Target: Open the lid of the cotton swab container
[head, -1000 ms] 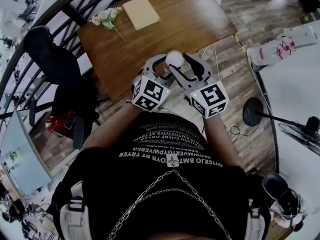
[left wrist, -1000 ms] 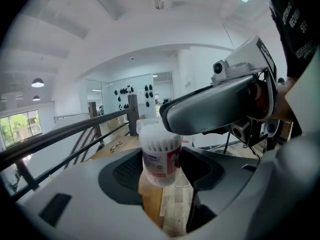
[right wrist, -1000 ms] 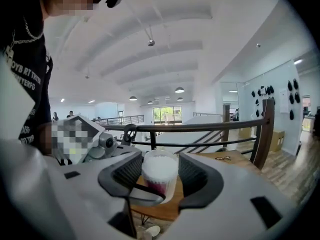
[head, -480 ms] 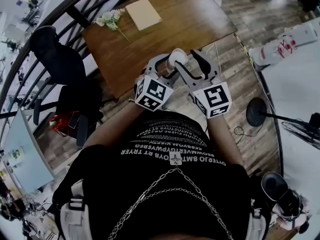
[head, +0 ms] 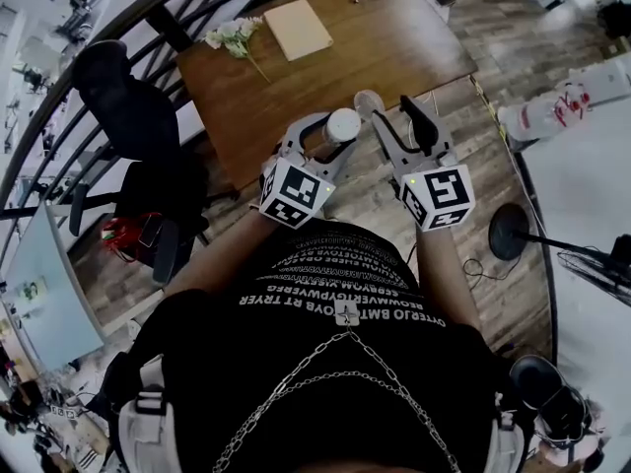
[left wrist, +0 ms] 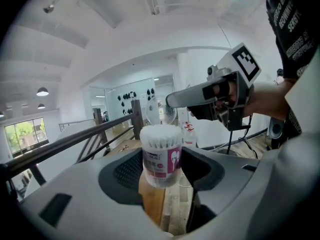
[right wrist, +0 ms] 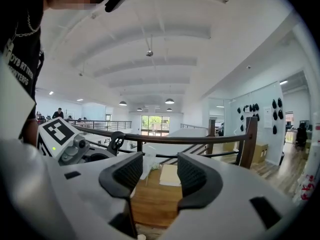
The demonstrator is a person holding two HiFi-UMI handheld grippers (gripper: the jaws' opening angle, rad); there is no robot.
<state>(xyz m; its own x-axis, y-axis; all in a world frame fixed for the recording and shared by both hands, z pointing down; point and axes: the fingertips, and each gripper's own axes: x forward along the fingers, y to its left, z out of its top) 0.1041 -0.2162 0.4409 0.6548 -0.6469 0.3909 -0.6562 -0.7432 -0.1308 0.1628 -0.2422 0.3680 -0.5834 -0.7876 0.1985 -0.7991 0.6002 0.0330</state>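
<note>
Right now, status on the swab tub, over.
Left tongs shut on tub. Right tongs open, empty, just closed a little. Tub top open, swabs bare; round disc by right tongs, likely the lid. Nothing blocking.

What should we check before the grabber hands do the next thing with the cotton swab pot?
1. Left gripper grips the cotton swab container: ok.
2. Right gripper empty, jaws apart, just been closing: ok.
3. Right gripper clear of the container: ok.
4. Container's top open: cannot tell; swab tips show there.
5. Where the lid is: cannot tell; a round piece shows beside the right gripper.
</note>
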